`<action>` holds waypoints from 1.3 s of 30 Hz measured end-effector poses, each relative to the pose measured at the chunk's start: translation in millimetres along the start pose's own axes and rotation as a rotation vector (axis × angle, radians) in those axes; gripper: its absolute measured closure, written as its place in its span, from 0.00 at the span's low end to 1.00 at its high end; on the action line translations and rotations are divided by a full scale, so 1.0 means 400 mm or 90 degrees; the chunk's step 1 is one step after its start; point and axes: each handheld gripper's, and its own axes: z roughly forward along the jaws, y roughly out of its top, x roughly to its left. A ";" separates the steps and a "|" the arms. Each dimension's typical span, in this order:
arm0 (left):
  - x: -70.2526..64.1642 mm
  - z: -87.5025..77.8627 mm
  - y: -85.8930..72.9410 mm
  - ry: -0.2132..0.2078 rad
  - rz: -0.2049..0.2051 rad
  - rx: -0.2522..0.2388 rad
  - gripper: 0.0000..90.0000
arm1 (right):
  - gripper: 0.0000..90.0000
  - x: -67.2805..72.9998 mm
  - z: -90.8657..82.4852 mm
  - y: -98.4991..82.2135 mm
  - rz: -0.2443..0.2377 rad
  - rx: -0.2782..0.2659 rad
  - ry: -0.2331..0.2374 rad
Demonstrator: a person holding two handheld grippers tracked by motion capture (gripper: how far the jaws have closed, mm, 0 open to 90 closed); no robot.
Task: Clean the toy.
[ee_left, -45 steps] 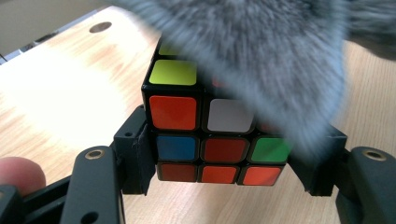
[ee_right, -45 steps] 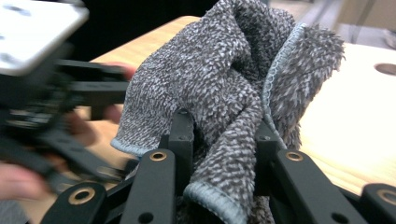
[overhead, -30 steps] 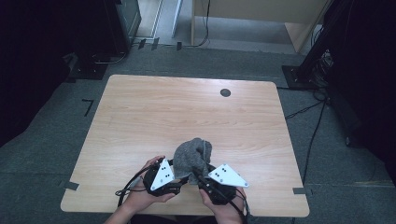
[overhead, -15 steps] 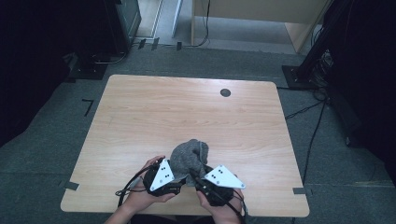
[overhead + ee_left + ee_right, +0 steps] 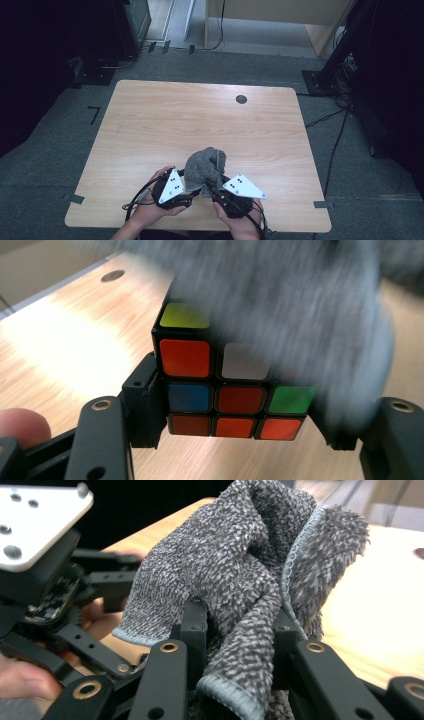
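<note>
Near the table's [image 5: 150,115] front edge, the left gripper [image 5: 184,189] clamps a puzzle cube [image 5: 235,395]. The grey cloth [image 5: 206,169], bunched in the right gripper's [image 5: 216,190] jaws, drapes over it, much as a second ago.

Pale wood surface [image 5: 150,125] on a grey carpeted floor [image 5: 380,200]

The surface has rounded corners and a light grain. A small dark round cap [image 5: 241,99] sits flush in it near the far edge; the wood around that cap lies bare. Beyond the cap, cables trail over the floor, and tape marks stick to the floor by the near corners.
</note>
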 end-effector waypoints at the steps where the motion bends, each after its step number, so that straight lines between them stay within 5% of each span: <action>1: -0.001 0.001 0.000 0.009 0.005 0.005 0.38 | 0.78 0.003 0.008 -0.003 -0.003 0.005 0.002; 8: 0.011 -0.005 0.000 0.013 -0.016 -0.003 0.38 | 0.78 -0.049 0.001 -0.009 0.050 0.001 -0.025; 12: 0.008 0.000 0.000 0.009 -0.016 0.000 0.38 | 0.78 0.006 0.003 0.001 0.005 -0.005 0.015; 15: 0.002 -0.002 0.005 0.012 -0.013 -0.003 0.38 | 0.78 0.013 0.007 0.002 -0.006 -0.002 0.013; 22: 0.017 -0.013 0.005 0.004 -0.029 -0.018 0.38 | 0.78 -0.063 -0.009 0.001 0.042 0.002 -0.054; 26: 0.014 -0.008 0.003 0.005 -0.025 -0.012 0.38 | 0.78 -0.028 -0.021 0.019 0.017 -0.022 -0.017; 31: -0.006 -0.007 0.013 0.012 0.001 -0.008 0.38 | 0.78 0.021 0.002 0.016 -0.028 -0.001 0.013; 39: 0.003 -0.010 0.010 0.017 -0.007 -0.014 0.38 | 0.78 -0.039 -0.013 0.010 0.019 -0.002 -0.042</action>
